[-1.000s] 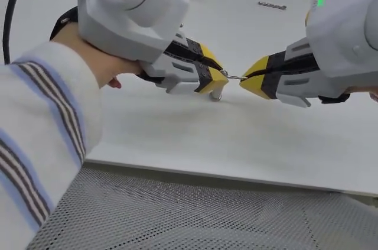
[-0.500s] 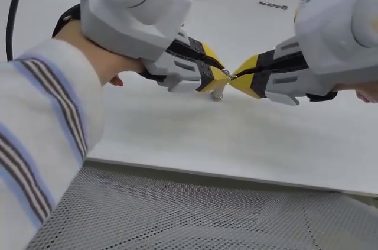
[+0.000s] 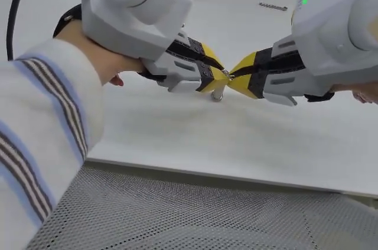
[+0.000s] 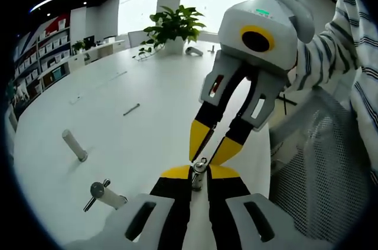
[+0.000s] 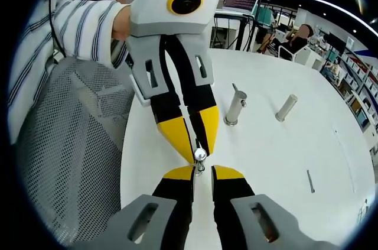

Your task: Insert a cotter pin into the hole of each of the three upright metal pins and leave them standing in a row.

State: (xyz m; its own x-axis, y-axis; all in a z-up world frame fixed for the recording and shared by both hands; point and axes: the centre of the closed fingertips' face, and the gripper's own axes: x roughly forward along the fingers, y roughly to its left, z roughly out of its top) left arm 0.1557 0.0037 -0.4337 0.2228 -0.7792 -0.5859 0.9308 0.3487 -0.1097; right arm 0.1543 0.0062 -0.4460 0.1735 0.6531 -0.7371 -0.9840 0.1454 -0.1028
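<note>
Two grippers meet nose to nose over the near part of the white table (image 3: 236, 138). The left gripper (image 3: 218, 75), held in a hand with a striped sleeve, has its yellow-tipped jaws closed on an upright metal pin (image 4: 199, 168). This is a short steel post with a rounded, shiny head and a wider foot that rests on the tabletop. The right gripper (image 3: 235, 78) comes in from the other side, and its tips touch the left one's right at the pin's head. Its jaws are drawn close with a thin gap between them. Something small and dark sits there under the head, but I cannot tell whether they are pinching it.

Farther back stand two more posts, well apart from the grippers. The second pin (image 4: 112, 197) has a cotter (image 4: 88, 204) through its top, sticking out on both sides. The bare pin (image 4: 74, 145) beside it has nothing in it. A loose cotter (image 3: 271, 6) lies flat far out on the table.
</note>
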